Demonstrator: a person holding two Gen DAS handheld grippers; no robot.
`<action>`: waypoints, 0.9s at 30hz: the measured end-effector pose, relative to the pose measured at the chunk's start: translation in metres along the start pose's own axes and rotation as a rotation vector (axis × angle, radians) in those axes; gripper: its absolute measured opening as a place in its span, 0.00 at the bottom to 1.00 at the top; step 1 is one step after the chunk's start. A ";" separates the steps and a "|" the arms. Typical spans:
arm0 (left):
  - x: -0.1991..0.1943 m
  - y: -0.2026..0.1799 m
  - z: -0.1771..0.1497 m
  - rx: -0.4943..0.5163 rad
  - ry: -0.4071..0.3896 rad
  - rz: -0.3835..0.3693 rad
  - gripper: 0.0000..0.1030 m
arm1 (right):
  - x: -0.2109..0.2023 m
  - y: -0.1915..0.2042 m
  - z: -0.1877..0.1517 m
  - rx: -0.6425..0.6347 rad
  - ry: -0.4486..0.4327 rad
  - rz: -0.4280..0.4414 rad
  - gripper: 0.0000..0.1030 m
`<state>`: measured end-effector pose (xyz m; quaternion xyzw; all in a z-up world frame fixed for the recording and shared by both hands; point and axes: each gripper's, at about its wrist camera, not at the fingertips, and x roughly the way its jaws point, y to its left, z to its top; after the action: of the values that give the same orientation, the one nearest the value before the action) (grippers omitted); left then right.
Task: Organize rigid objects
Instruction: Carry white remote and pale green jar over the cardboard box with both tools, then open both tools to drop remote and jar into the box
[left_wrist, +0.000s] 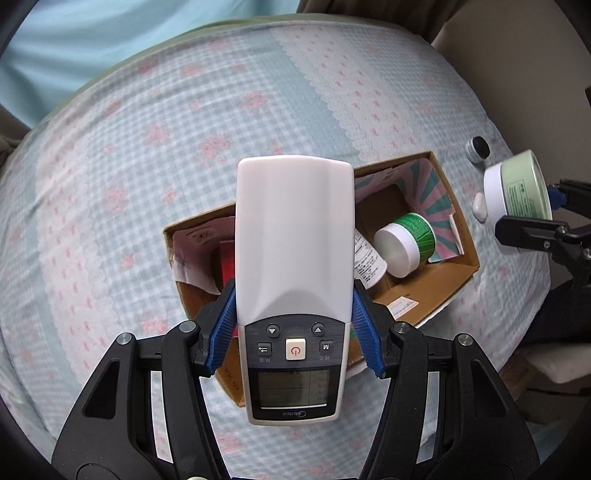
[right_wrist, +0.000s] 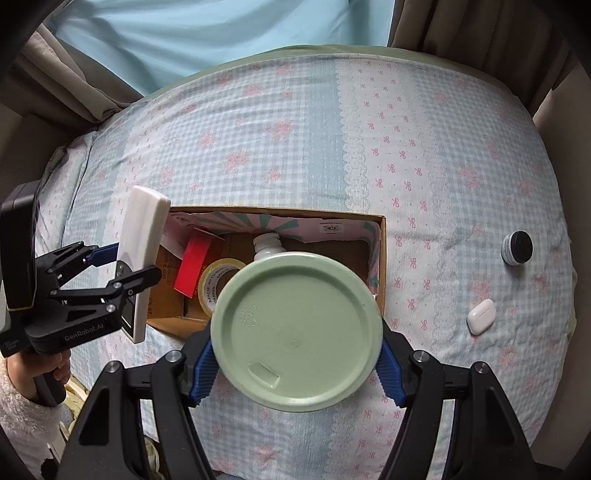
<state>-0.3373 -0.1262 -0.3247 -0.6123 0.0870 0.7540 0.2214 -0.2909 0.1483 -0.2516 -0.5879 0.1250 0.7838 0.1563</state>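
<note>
Both views are lit softly and evenly by diffuse daylight, brightest toward 12 o'clock where a pale blue curtain glows. Shadows are faint; a weak one is cast on the checked bedsheet at the 6 o'clock side of the cardboard box. Mild sheen is seen on the white remote control. Strong fisheye bending and dark vignetting are seen at all corners. Slight softness is noted toward the rims.

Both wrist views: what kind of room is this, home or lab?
Most likely a home bedroom. The work surface is a bed under a gingham floral sheet, curtains hang behind it, and the items are household ones: a remote, cream jar, earbud case and cardboard box.
</note>
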 end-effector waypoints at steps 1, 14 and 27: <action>0.007 -0.002 0.001 0.020 0.011 0.002 0.53 | 0.007 0.000 0.004 0.002 0.007 0.005 0.65; 0.076 -0.028 0.007 0.187 0.121 0.002 0.53 | 0.091 -0.013 0.025 0.030 0.076 0.090 0.65; 0.092 -0.020 0.009 0.128 0.142 0.044 0.93 | 0.118 -0.013 0.030 0.068 0.089 0.171 0.76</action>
<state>-0.3506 -0.0837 -0.4077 -0.6466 0.1641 0.7063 0.2369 -0.3434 0.1834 -0.3568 -0.6036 0.2083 0.7627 0.1030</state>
